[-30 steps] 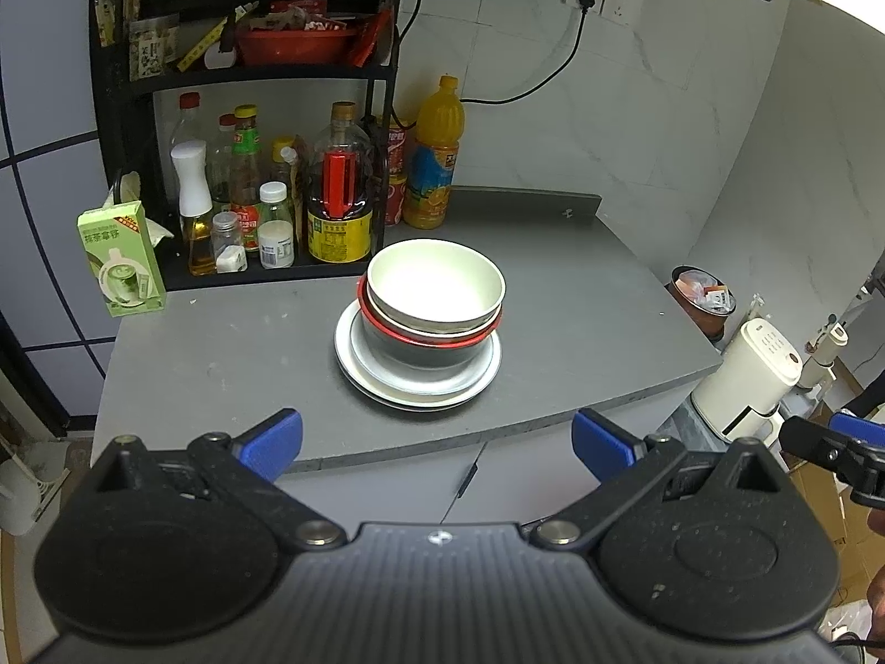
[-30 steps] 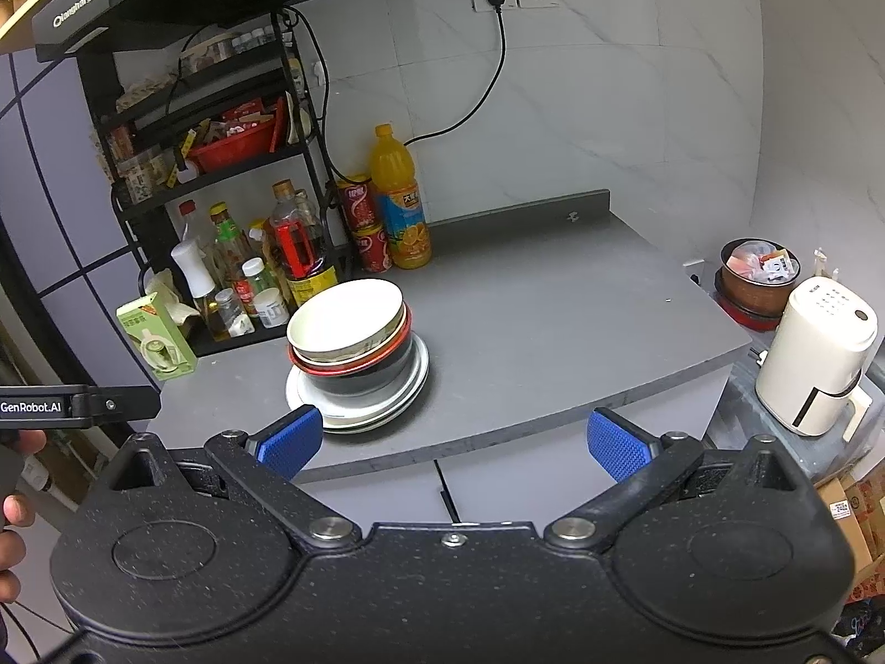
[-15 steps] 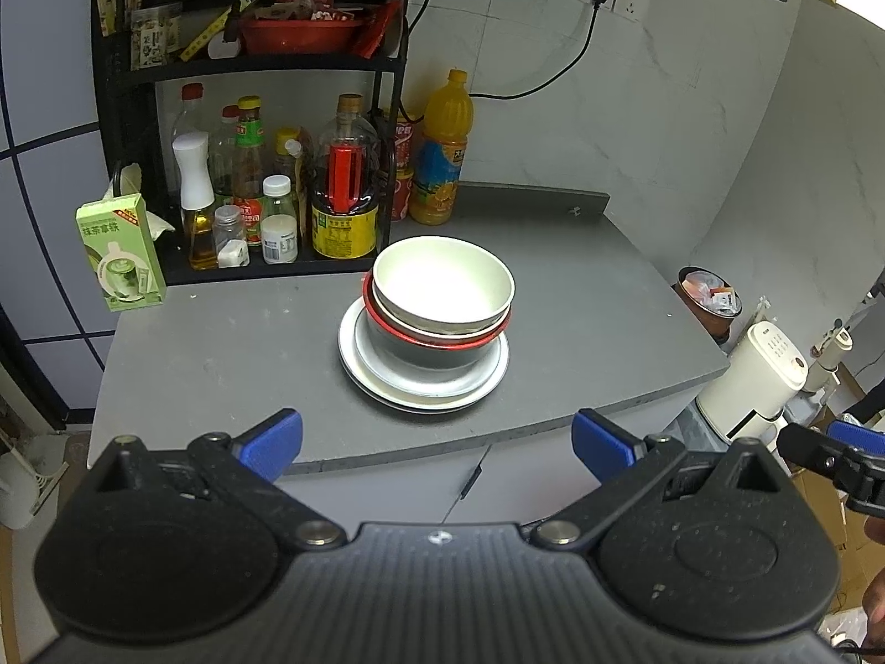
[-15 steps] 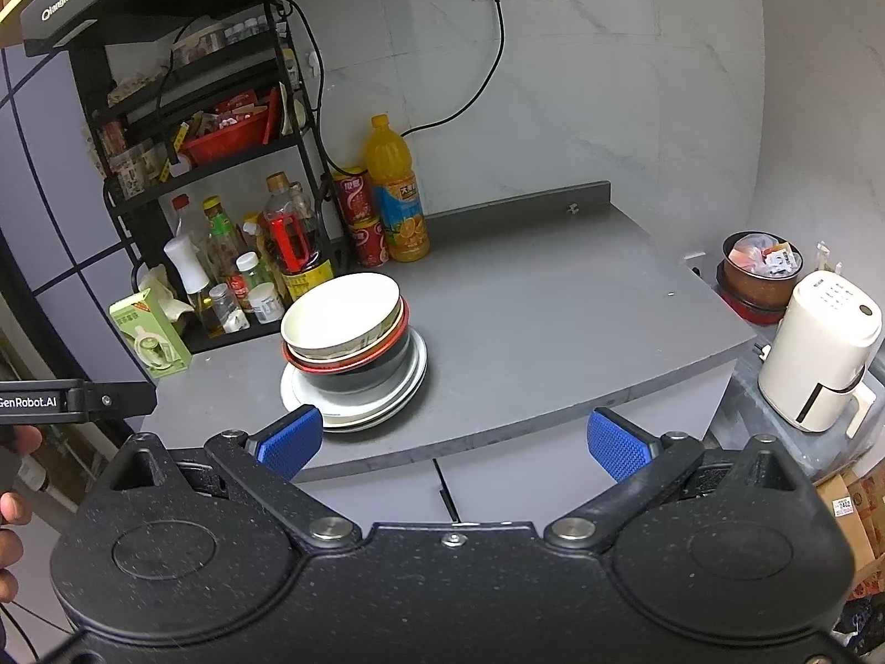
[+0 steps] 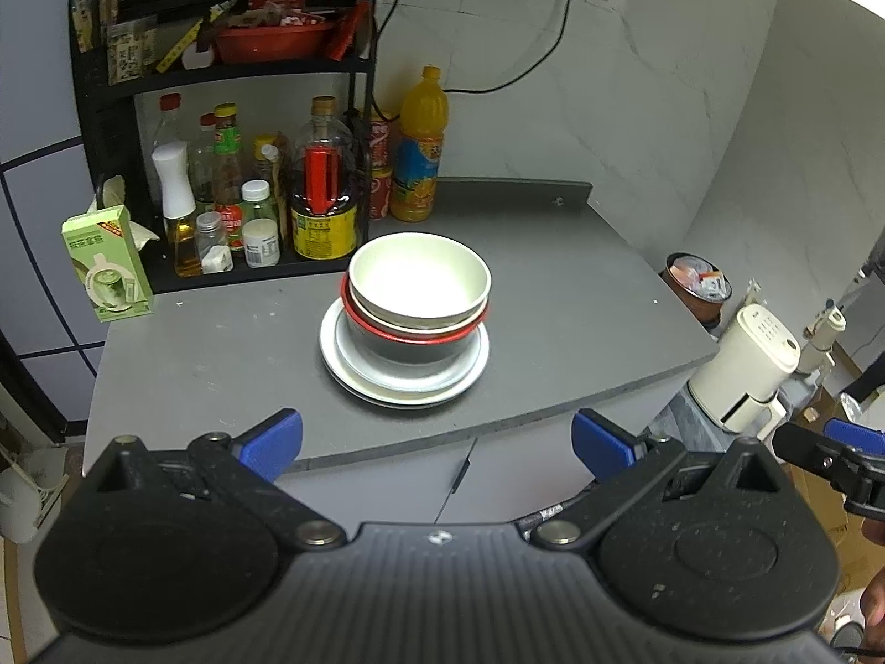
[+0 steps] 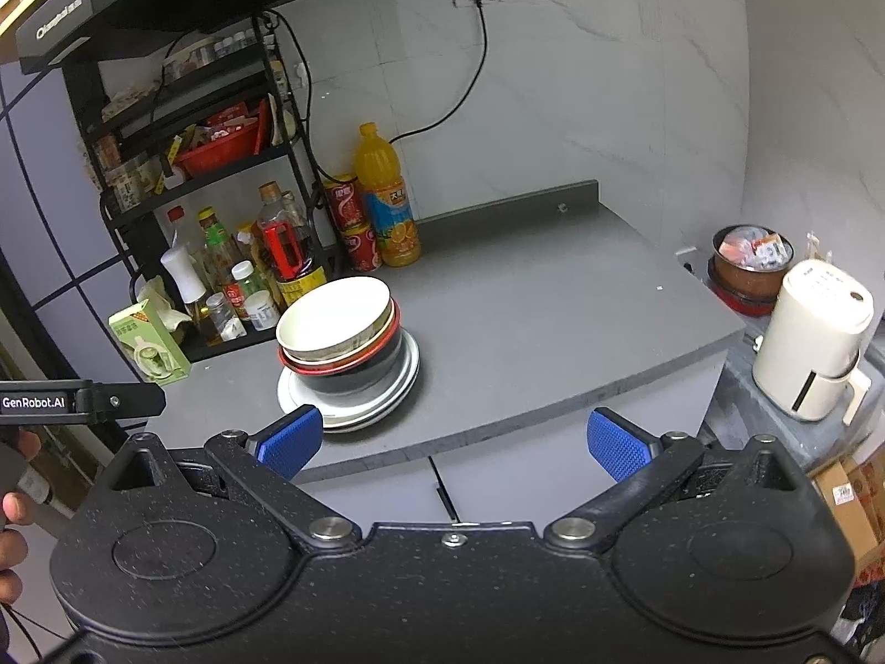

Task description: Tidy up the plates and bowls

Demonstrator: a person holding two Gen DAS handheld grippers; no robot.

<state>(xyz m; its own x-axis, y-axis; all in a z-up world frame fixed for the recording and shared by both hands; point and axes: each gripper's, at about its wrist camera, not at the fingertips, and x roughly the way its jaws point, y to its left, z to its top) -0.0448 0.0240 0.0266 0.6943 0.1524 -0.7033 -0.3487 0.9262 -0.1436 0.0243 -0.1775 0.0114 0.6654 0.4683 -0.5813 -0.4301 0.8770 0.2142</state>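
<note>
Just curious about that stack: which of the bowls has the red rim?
The black bowl at the bottom of the nested bowls, sitting directly on the white plates. The white bowl on top has no red.

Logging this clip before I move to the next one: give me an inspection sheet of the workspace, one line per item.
Surface: grey countertop, a few pale specks, otherwise bare around the stack.
Job's things: white bowl nested in a red-rimmed bowl, on stacked white plates.
Clutter: black rack of sauce bottles, green carton, orange juice bottle, red cans.
Grippers: left gripper and right gripper both open, empty, short of the counter edge.
Cables: black cord plugged into the wall socket.
Surroundings: white appliance and a filled bin beside the counter.
</note>
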